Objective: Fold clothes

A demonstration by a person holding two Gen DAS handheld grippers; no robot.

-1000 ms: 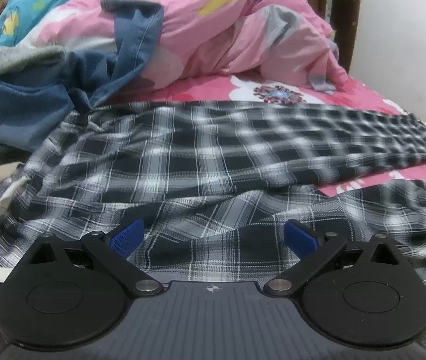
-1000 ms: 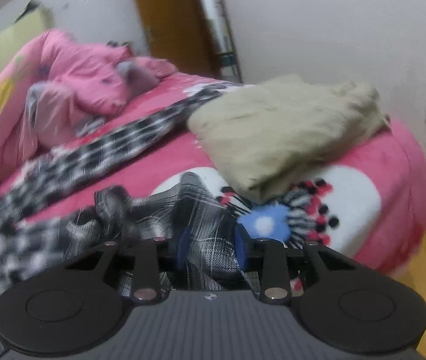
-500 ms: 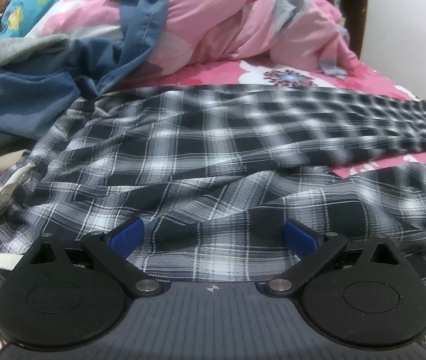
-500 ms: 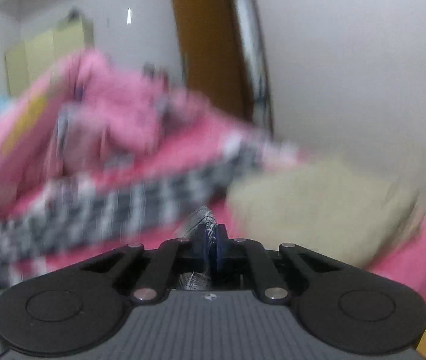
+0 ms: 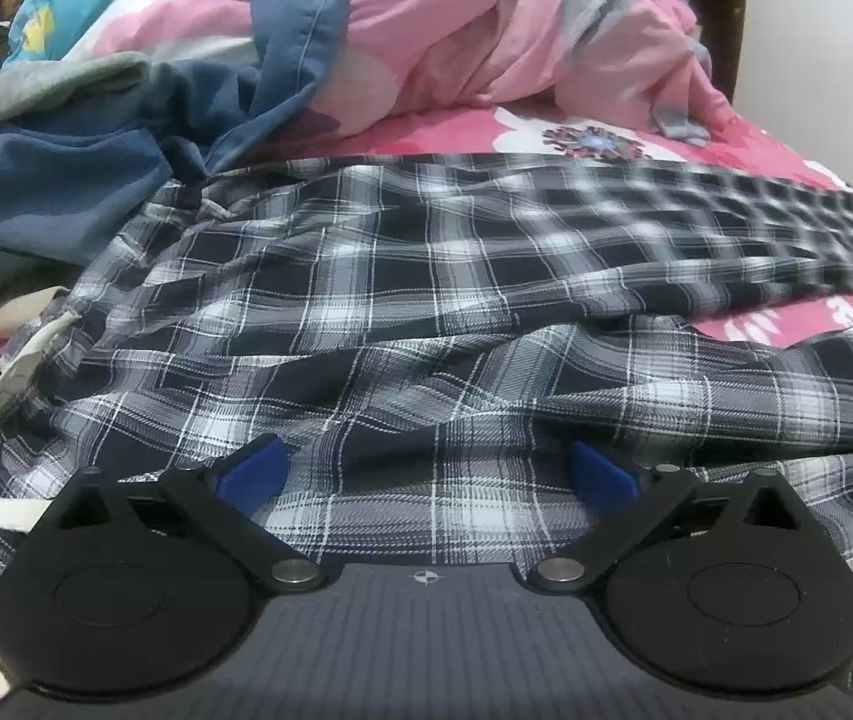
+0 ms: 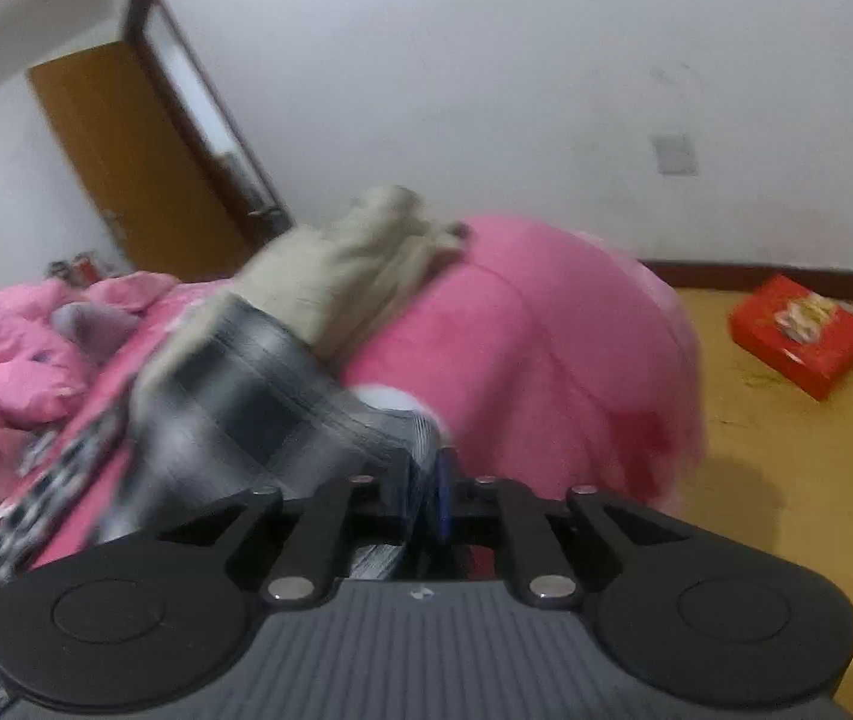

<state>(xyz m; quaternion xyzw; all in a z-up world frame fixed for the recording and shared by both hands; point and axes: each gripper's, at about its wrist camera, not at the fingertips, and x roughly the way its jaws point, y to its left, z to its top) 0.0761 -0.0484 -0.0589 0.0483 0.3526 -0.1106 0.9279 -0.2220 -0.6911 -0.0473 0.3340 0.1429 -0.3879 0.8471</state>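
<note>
Black-and-white plaid trousers (image 5: 426, 276) lie spread over the pink bed, one leg stretching to the right. My left gripper (image 5: 426, 474) hovers open just above the wrinkled near part of the cloth, its blue pads wide apart with nothing between them. In the right wrist view my right gripper (image 6: 426, 498) is shut on the end of a plaid trouser leg (image 6: 258, 384), which lifts off the bed and streams away to the left, blurred by motion.
A pink quilt (image 5: 522, 30) and blue bedding (image 5: 66, 180) are heaped at the back of the bed. A folded beige garment (image 6: 336, 276) rests near the bed's corner. Beyond the pink bed edge (image 6: 546, 360) is wooden floor with a red box (image 6: 798, 336).
My right gripper closed on the trouser leg end and lifted it, swinging toward the bed's corner. The left gripper edged forward over the cloth, still open.
</note>
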